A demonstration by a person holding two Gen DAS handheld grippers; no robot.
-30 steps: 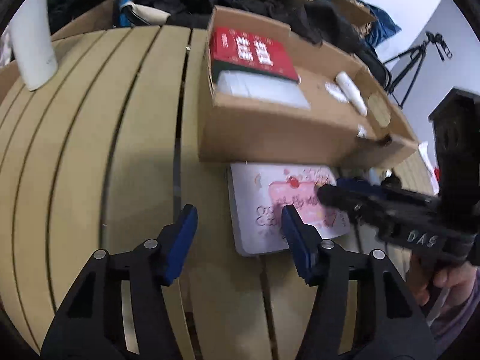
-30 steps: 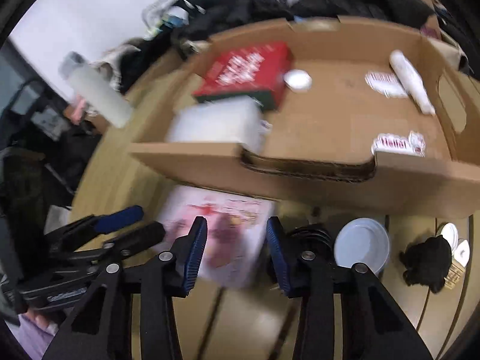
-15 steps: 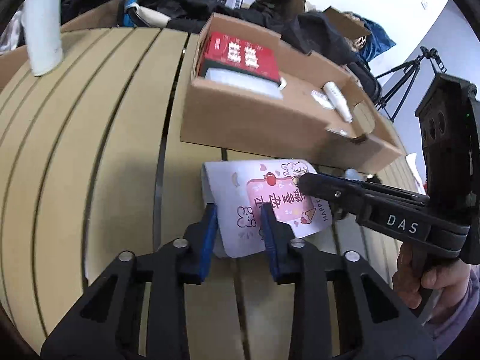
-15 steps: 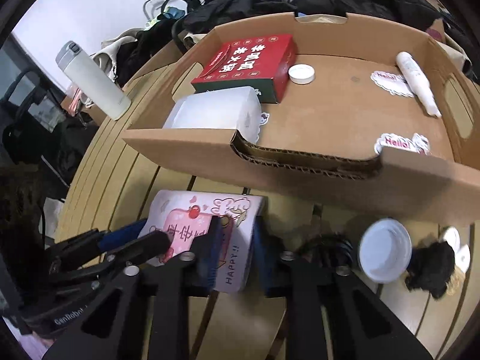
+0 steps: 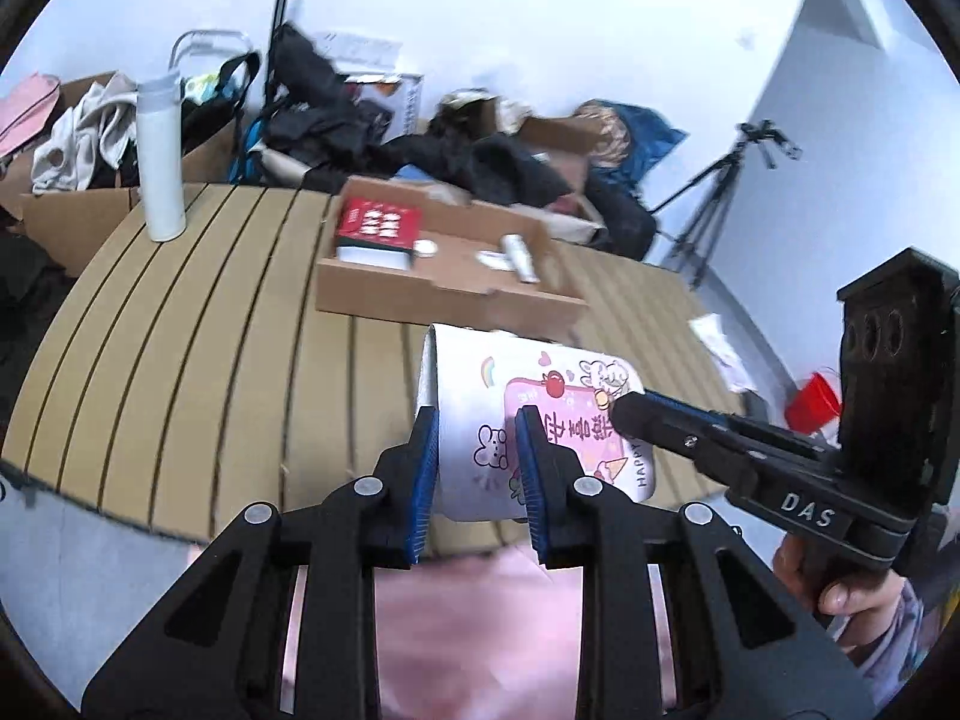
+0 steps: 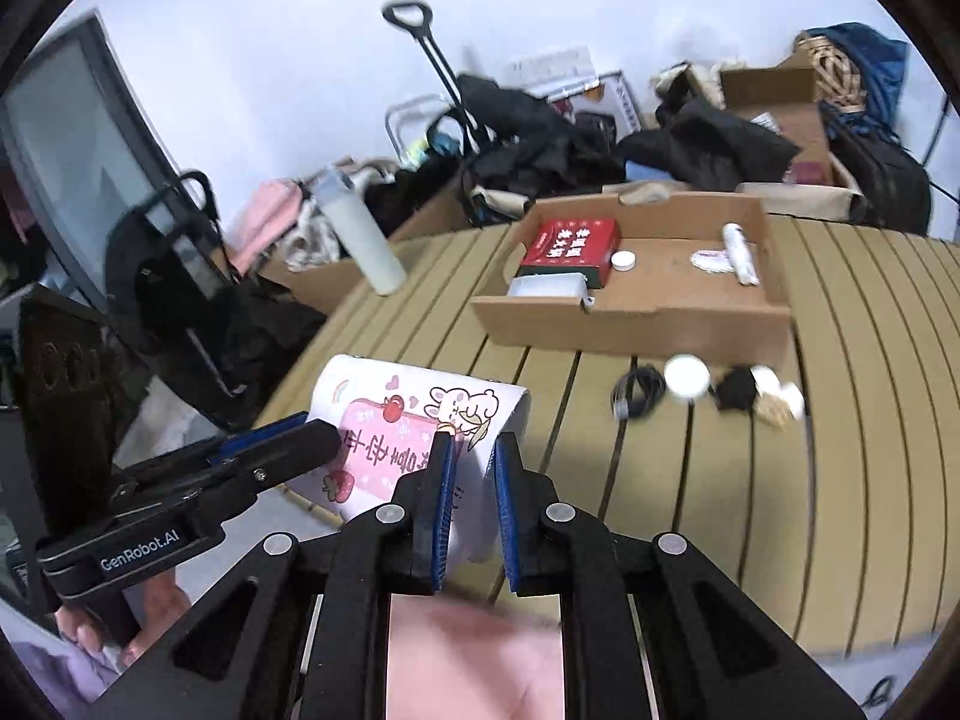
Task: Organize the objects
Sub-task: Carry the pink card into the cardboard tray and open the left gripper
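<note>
A white soft pack with a pink cartoon label (image 5: 468, 372) (image 6: 384, 396) hangs in the air above the near edge of the tan slatted table (image 5: 180, 330). My left gripper (image 5: 477, 420) is shut on its near left part. My right gripper (image 6: 474, 444) is shut on its right edge. Each gripper shows in the other's view, the right gripper (image 5: 627, 411) and the left gripper (image 6: 321, 435) both clamped on the pack, each held by a hand. Further back on the table stands an open cardboard box (image 5: 450, 300) (image 6: 630, 324) with a red box (image 5: 378, 222) and a white tube (image 6: 738, 246) inside.
A white bottle (image 5: 159, 162) stands at the table's far left. A white lid (image 6: 687, 375), a black cable (image 6: 636, 399) and small bits lie in front of the cardboard box. Bags, clothes and a tripod (image 5: 720, 180) crowd the room behind. Pink cloth (image 5: 480, 630) lies below the grippers.
Both grippers closed on the pack while it lay on the table, then rose and drew back together, lifting it clear of the table and away from the cardboard box.
</note>
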